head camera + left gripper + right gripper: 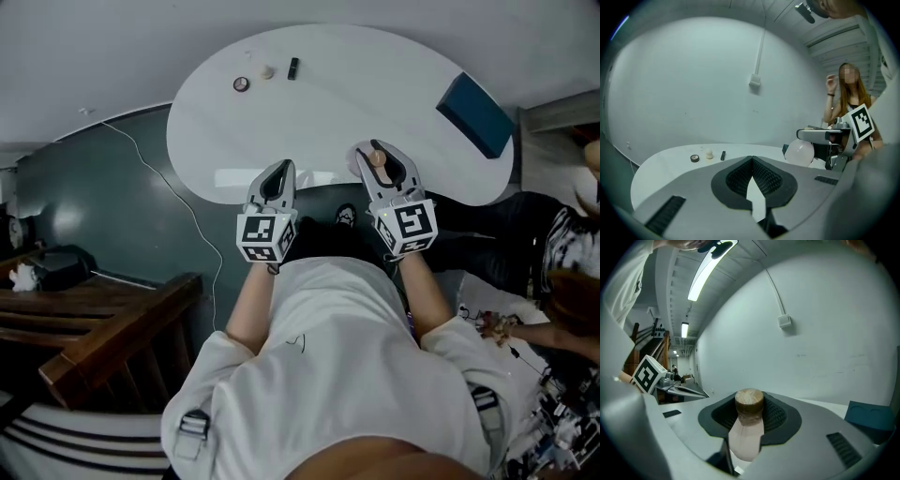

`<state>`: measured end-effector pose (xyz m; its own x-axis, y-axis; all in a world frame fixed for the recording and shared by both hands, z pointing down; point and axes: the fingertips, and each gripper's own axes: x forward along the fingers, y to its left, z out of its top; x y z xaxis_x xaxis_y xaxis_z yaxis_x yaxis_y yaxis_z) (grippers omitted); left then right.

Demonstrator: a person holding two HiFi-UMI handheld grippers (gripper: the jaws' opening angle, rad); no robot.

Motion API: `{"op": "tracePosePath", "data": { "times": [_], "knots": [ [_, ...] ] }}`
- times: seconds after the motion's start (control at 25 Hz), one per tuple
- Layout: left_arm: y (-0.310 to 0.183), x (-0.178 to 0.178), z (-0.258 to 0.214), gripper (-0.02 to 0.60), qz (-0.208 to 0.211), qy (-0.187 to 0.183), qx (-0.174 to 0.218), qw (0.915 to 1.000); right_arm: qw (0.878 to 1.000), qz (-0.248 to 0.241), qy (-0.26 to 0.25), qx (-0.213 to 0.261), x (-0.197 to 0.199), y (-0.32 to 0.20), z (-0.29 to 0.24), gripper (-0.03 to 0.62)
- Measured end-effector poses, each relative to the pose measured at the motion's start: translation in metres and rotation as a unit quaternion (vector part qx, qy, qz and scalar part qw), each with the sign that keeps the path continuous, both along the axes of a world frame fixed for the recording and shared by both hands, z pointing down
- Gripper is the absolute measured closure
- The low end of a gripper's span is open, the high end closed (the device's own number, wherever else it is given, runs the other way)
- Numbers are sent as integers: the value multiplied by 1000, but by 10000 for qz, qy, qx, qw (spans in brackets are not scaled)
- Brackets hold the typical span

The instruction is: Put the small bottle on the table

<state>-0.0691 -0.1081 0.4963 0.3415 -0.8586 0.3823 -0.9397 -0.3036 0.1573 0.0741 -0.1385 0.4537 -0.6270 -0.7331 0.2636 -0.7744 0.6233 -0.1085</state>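
The small bottle [746,432] has a pale pink body and a brown cork-like cap. It stands upright between the pads of my right gripper [749,414], which is shut on it. In the head view the right gripper [378,165] holds the bottle [377,157] over the near edge of the white table [337,103]. From the left gripper view, the bottle's round body [799,152] shows below the right gripper's jaws. My left gripper [279,172] hovers beside it at the near edge; its jaws [752,160] meet at the tips with nothing between them.
At the table's far left lie a small round dark disc [241,84], a cream knob-like piece [267,71] and a short black stick [293,67]. A blue box [475,114] sits at the right end. A person [848,101] stands beyond the table at the right. A wooden railing [112,328] is at lower left.
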Motion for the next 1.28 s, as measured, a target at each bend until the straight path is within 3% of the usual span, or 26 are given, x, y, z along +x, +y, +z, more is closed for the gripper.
{"op": "tracePosePath", "data": {
  "times": [0.56, 0.84, 1.28],
  "knots": [
    [-71, -16, 51, 569, 176, -67, -508, 9985, 9988, 25, 189, -461, -25, -82, 49, 474],
    [-104, -41, 76, 569, 142, -132, -770, 9968, 9971, 15, 328, -692, -46, -122, 81, 473],
    [-127, -61, 108, 569, 135, -37, -1083, 9940, 9922, -26, 684, -1045, -66, -164, 130, 473]
  ]
}}
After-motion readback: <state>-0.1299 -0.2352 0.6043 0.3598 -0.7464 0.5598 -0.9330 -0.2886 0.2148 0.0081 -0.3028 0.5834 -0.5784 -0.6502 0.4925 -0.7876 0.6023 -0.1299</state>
